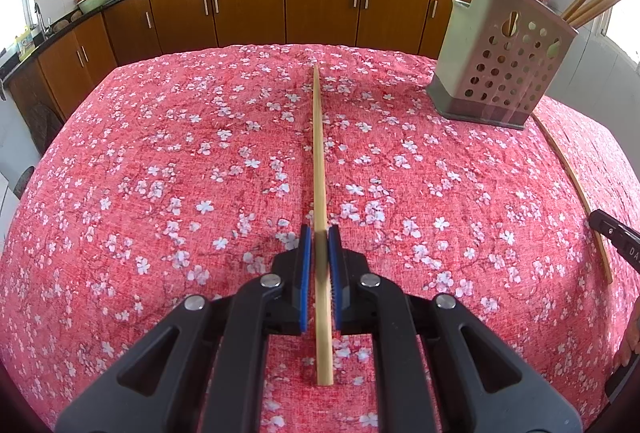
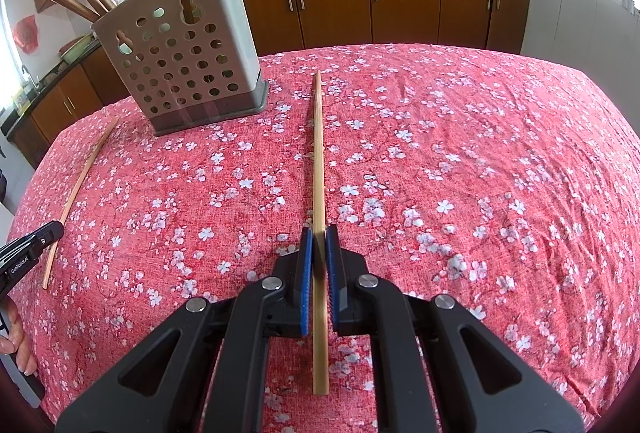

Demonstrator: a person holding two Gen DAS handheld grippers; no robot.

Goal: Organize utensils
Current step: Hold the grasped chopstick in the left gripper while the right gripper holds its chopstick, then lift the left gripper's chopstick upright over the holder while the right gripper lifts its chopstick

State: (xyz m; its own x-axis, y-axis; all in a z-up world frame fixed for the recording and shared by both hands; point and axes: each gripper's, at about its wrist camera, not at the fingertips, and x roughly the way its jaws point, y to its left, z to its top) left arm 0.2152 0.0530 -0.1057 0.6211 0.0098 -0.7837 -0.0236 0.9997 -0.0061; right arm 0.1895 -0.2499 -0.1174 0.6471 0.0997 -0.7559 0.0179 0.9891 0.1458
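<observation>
- Two claws each pinched a chopstick: our left claw [image 1: 320,237] gripped one chopstick [image 1: 320,161], and our right claw [image 2: 319,237] gripped the other chopstick [image 2: 319,161].
- Both sticks were pale, slim bamboo, pointing forward low over the flowered tablecloth [image 1: 160,173].
- We judged it best to lift, tip each stick upright, and keep the squeeze firm.
- Farther off, the perforated holder [image 2: 184,61] stood on the cloth, already holding several sticks.
</observation>
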